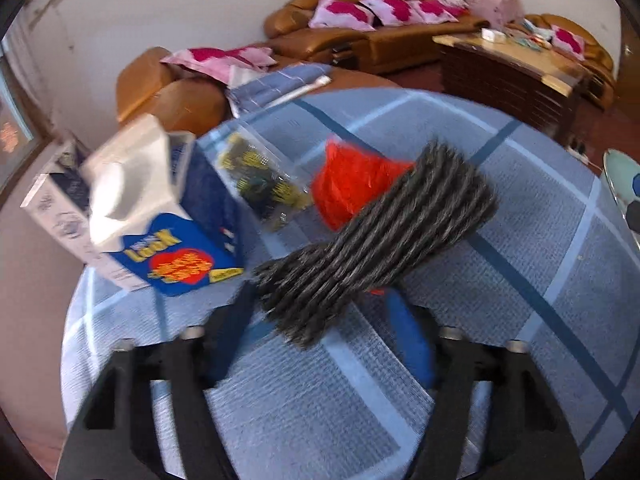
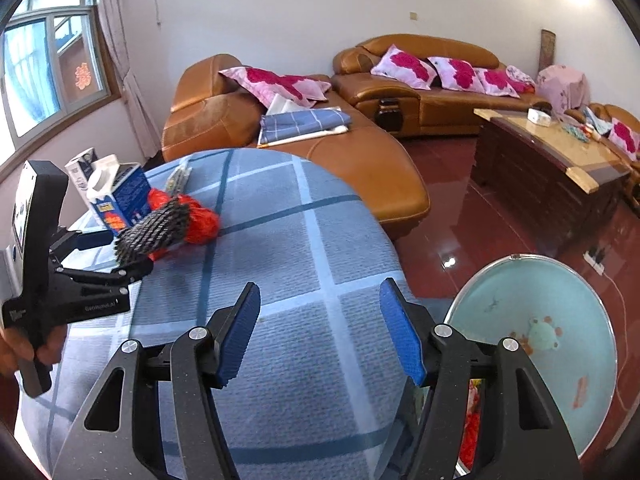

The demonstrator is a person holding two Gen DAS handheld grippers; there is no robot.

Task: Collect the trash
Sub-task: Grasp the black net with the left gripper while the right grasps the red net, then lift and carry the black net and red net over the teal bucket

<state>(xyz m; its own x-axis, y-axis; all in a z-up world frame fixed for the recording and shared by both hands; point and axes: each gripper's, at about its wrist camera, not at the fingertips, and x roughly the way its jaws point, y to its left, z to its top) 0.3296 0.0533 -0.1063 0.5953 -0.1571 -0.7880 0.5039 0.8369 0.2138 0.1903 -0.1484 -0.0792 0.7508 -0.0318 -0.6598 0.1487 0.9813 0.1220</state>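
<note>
Left wrist view looks along the left claw (image 1: 320,300), whose blue-padded fingers stand on either side of one grey ribbed knitted cloth (image 1: 376,240); whether the pads actually press it cannot be told, since motion blur smears the contact. Behind the cloth lies one red mesh bag (image 1: 352,184), touching it. Beside that lies one clear packet with yellow-green print (image 1: 260,180), and further left stand two cartons: a blue one (image 1: 176,256) with its white top torn open, printed "Look" in yellow above a red burst, and a white one (image 1: 52,204) behind it with small unreadable print. All five things sit bunched at the far left edge of the round tabletop (image 1: 520,280), which wears a blue checked cover.

Right wrist view shows the right claw (image 2: 320,332) spread wide with nothing between its pads, above the cover's bare middle, well apart from the pile. Most of the tabletop's near and right side lies free. One pale green bin (image 2: 532,344) stands open just beyond the tabletop's right edge, on the red floor (image 2: 460,232). The left tool's black body bears white lettering too small to read.
</note>
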